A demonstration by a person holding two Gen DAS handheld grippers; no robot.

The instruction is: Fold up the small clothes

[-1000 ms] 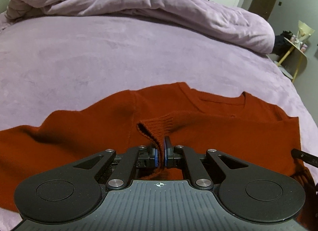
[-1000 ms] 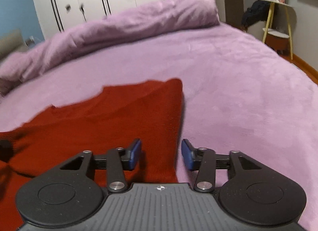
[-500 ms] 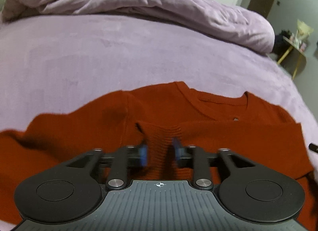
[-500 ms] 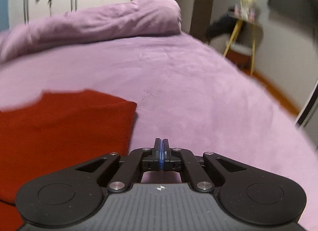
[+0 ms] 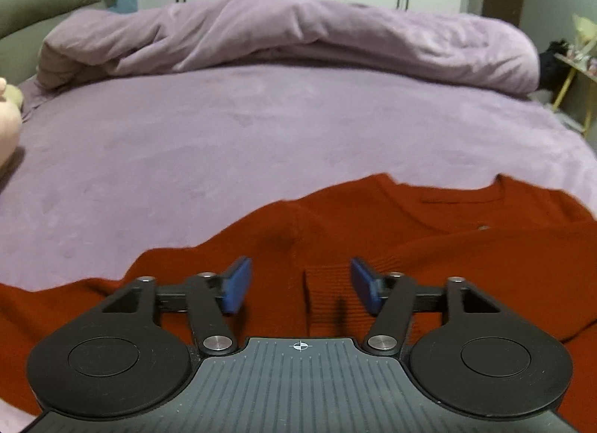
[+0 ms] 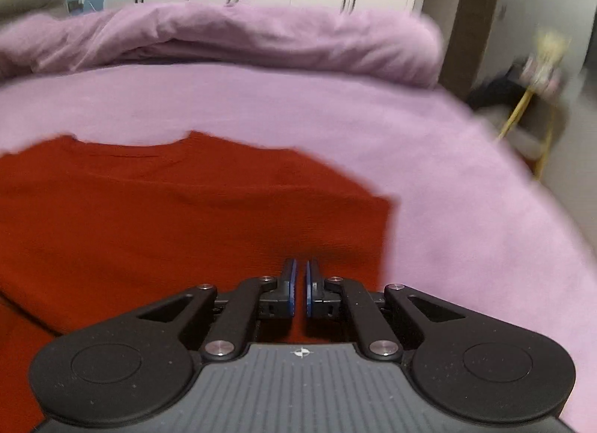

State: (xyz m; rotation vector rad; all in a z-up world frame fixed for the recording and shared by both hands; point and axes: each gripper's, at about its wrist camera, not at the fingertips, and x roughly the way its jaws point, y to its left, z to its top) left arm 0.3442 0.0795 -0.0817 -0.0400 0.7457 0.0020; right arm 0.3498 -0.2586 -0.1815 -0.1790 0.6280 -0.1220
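Left gripper (image 5: 298, 285) jaws just opened wide, ribbed cuff (image 5: 328, 295) released onto the red sweater (image 5: 466, 257), right gripper (image 6: 299, 293) now closed, swung over the sweater's edge

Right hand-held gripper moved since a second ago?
Yes. The right hand-held gripper shifted off the purple bedspread edge onto the red sweater, shut.

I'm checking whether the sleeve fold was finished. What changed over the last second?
The left gripper let go of the sleeve cuff; its jaws have just been opening. The right gripper shut on nothing and swung back over the red sweater. The sweater stayed flat on the bed.
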